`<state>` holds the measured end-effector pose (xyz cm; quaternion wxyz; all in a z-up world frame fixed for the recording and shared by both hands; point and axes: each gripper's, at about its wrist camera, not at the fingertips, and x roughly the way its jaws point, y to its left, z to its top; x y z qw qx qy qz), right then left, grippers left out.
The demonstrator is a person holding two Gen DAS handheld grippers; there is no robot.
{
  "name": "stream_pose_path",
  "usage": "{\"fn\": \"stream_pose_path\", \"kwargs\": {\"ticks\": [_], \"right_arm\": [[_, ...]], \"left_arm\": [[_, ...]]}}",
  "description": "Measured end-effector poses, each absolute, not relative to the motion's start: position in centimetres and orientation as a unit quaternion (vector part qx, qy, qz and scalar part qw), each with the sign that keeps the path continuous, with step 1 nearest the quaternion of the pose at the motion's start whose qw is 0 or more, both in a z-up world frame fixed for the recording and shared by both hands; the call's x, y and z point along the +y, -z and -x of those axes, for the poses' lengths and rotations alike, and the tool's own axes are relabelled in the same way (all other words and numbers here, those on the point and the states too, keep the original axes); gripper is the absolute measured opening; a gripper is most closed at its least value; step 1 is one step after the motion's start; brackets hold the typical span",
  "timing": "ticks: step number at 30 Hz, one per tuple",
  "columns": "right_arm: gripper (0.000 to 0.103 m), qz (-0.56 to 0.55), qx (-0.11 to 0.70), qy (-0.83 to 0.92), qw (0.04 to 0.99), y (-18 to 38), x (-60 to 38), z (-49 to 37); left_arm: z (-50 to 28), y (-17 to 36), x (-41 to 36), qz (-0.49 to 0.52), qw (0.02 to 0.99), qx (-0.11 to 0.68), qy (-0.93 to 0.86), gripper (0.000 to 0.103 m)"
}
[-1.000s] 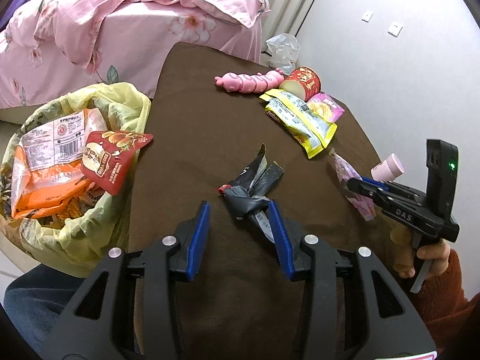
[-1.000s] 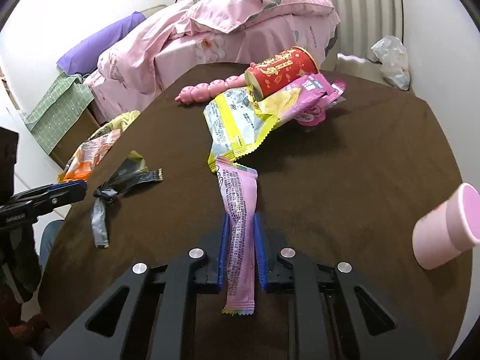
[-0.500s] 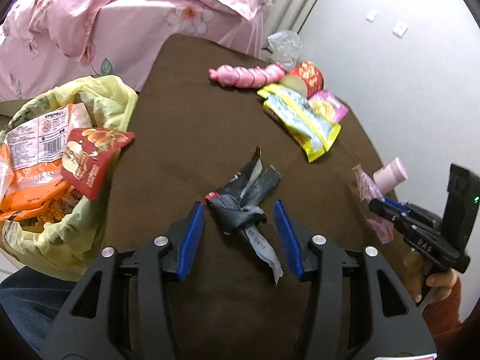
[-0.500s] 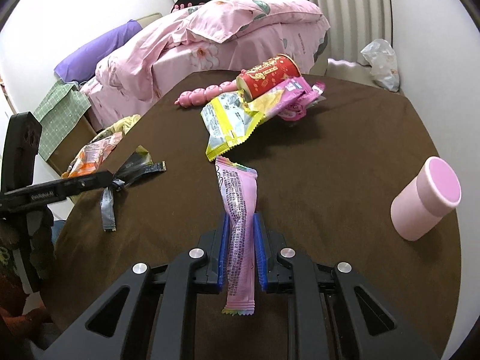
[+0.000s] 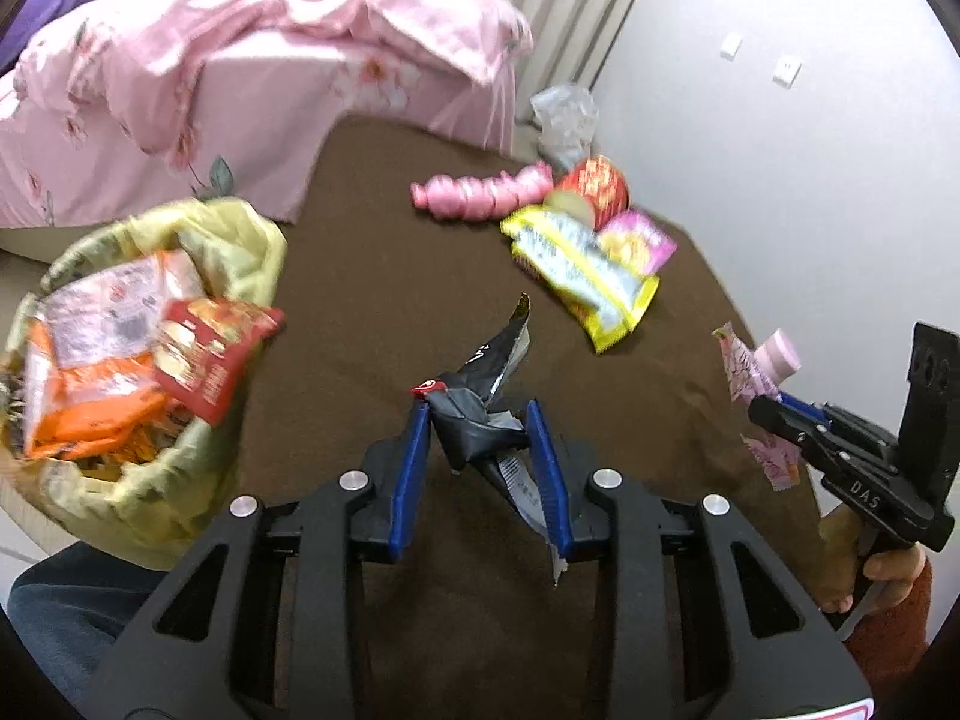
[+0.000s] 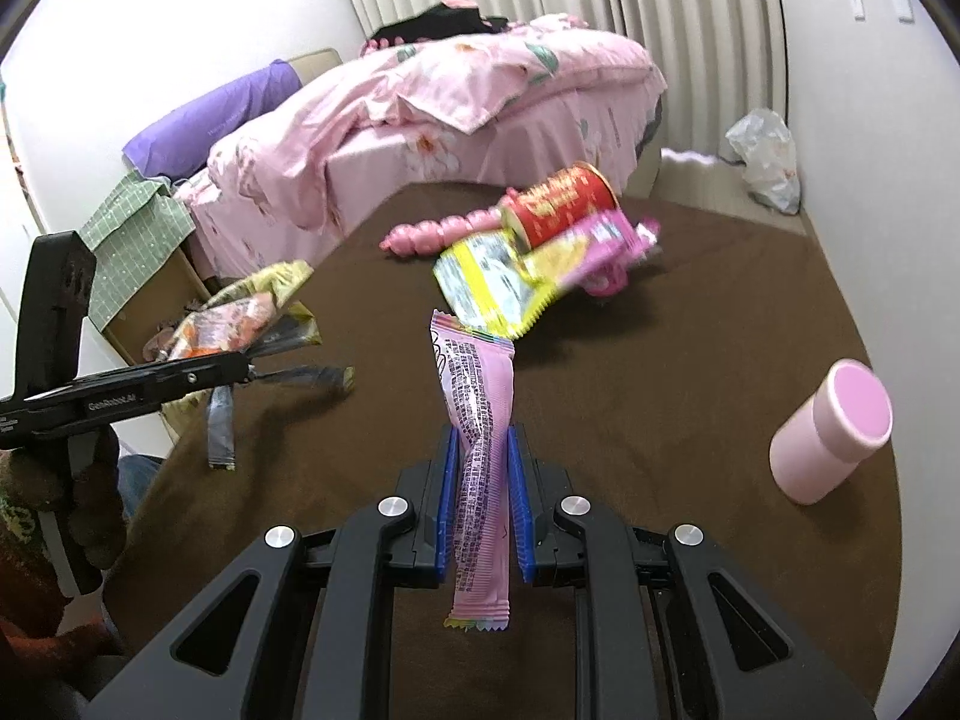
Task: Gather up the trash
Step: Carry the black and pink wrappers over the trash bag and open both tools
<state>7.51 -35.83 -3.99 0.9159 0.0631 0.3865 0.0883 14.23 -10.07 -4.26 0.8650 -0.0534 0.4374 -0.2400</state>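
Note:
My left gripper (image 5: pixel 477 414) is closing its blue pads on a crumpled black and grey wrapper (image 5: pixel 492 360), which they pinch from both sides. In the right wrist view the left gripper (image 6: pixel 246 369) carries that wrapper (image 6: pixel 219 426) off the brown table (image 5: pixel 360 270), one strip dangling. My right gripper (image 6: pixel 483 438) is shut on a long pink wrapper (image 6: pixel 480 396) that stands up between its pads and hangs out below them. A yellow trash bag (image 5: pixel 240 240) full of orange and red packets sits at the table's left edge, left of the left gripper.
At the table's far side lie a yellow snack bag (image 5: pixel 582 276), a pink-purple packet (image 5: pixel 636 240), a red can (image 5: pixel 600 183) and a pink ridged toy (image 5: pixel 480 198). A pink cup (image 6: pixel 834 432) lies on its side at the right. A pink bed (image 5: pixel 240 60) stands behind.
The left jaws opened wider around the black wrapper, then closed on it and raised it off the table. The right gripper rose a little, still holding the pink wrapper.

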Motion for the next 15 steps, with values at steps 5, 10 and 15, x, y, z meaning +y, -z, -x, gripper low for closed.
{"fn": "stream_pose_path", "kwargs": {"ticks": [5, 10, 15], "right_arm": [[0.017, -0.039, 0.364, -0.109, 0.924, 1.8, -33.5, -7.4], [0.017, -0.009, 0.347, -0.141, 0.927, -0.2, -30.2, -7.8], [0.017, 0.005, 0.353, -0.186, 0.917, -0.6, -26.2, -9.4]], "left_arm": [[-13.2, 1.0, -6.7, 0.077, 0.891, 0.391, 0.218, 0.032], [-12.7, -1.3, -1.1, 0.106, 0.913, 0.354, 0.171, 0.032], [-12.4, -1.9, 4.9, 0.135, 0.927, 0.331, 0.115, 0.032]]}}
